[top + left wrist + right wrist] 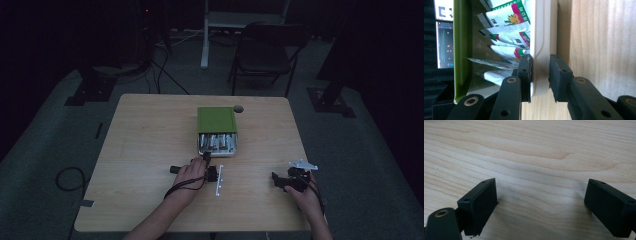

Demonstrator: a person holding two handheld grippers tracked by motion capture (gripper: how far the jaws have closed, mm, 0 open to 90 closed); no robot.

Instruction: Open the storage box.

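Between the left gripper's jaws stands the near wall of a white tray, pinched with one pad inside and one outside; the jaws stand closed on that wall near its corner. Sachets lie stacked inside the tray, their printed ends fanned toward the gripped wall. Over them sits a green lid, slid back so that the tray's near end is uncovered. On the high view the box lies at the middle of the counter with its long axis running away from the person, and the left gripper meets the tray at its near edge. Judged from this, the coming move is a straight pull toward the person along that axis, with the grip low on the wall and off centre, so the tray may skew. A white strip lies on the counter just right of the left hand. Well apart to the right, the right gripper rests over bare counter, jaws spread and holding nothing; the left hand is the nearer by far.
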